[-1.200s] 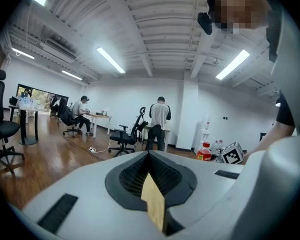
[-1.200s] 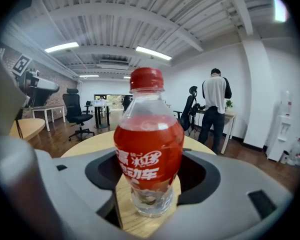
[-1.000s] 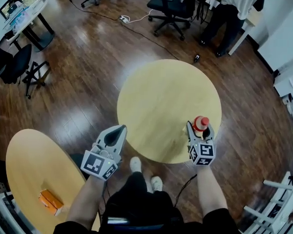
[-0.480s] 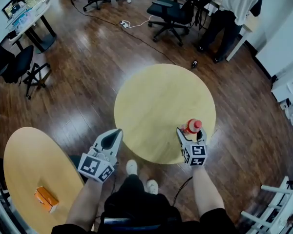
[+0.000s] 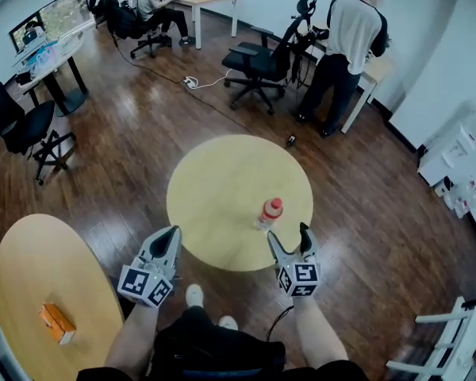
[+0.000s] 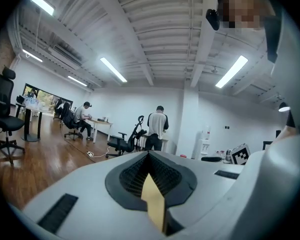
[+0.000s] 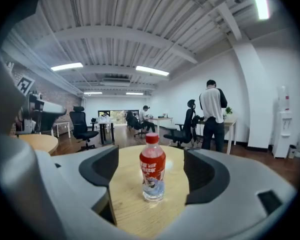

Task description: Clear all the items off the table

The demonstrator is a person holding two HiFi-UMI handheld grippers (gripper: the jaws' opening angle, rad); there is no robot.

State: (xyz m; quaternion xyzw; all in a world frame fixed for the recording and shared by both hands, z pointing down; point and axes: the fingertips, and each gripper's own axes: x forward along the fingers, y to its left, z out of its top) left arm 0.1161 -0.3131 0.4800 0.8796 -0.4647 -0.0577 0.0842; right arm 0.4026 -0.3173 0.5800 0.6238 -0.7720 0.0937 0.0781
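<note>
The bottle [image 5: 270,212] stands upright on the round worktop [image 5: 222,177], near its near-right rim, and is the only thing on it. The right gripper [image 5: 289,234] sits just behind the bottle. Its jaws have just been opening and now stand released, and the right gripper view frames the bottle between them with clear gaps on both sides and no pad touching. To take it well, the gripper would likely need to slide forward level until the pads bracket the labelled body. It should then close squarely and lift straight up, since a tall, narrow bottle tips easily if one jaw meets it first. The left gripper [image 5: 173,233] hangs off the near-left rim with its jaws clenched on nothing. The rim is close, so a sideways nudge could send the bottle over it. The floor [image 5: 127,157] around is open, with the office chair [image 5: 254,58] and a standing person [image 5: 345,42] well apart beyond the far side. A second worktop [image 5: 32,260] at the left carries an orange box [image 5: 55,322].
</note>
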